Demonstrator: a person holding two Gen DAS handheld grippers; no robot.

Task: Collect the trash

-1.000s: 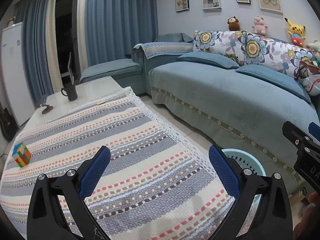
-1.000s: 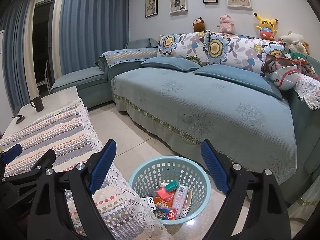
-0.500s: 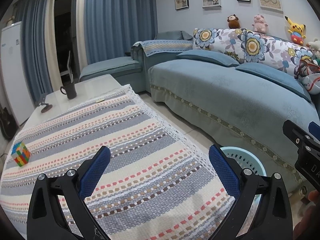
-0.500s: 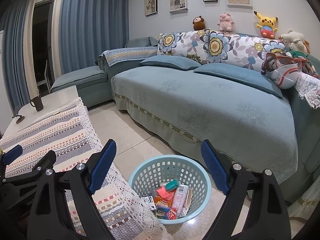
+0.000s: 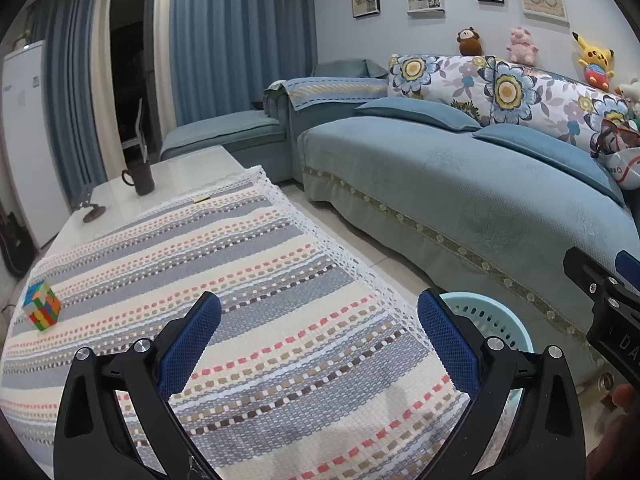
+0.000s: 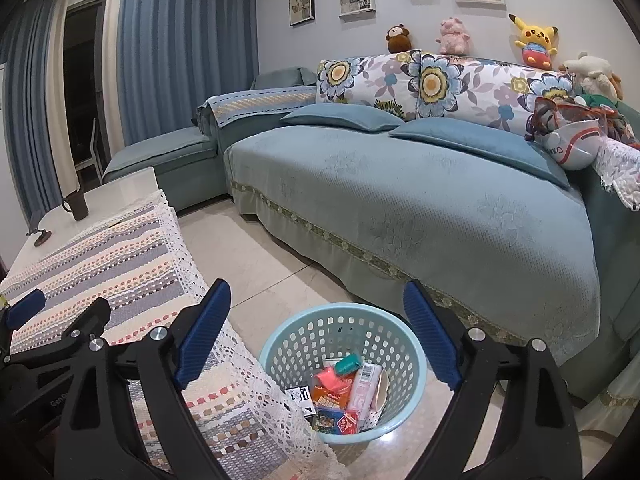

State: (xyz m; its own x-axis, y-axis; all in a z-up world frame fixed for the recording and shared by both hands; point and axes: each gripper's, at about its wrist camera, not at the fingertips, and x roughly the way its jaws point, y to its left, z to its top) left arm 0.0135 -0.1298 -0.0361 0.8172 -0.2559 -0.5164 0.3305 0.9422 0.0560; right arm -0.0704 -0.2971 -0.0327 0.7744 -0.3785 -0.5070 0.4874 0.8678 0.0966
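A light blue plastic basket (image 6: 404,344) stands on the floor between the table and the sofa, holding several colourful wrappers and packets (image 6: 344,392). Its rim also shows in the left wrist view (image 5: 496,320). My right gripper (image 6: 316,320) is open and empty, above the basket. My left gripper (image 5: 320,332) is open and empty, above the striped tablecloth (image 5: 240,280). The right gripper's side shows at the right edge of the left wrist view (image 5: 604,308).
On the table are a Rubik's cube (image 5: 42,306), a dark mug (image 5: 140,178), a small dark object (image 5: 94,213) and a small yellowish piece (image 5: 200,199). A blue sofa (image 6: 400,208) with cushions and plush toys runs along the right.
Both grippers have barely moved; the views have shifted slightly. Both stay open and empty.
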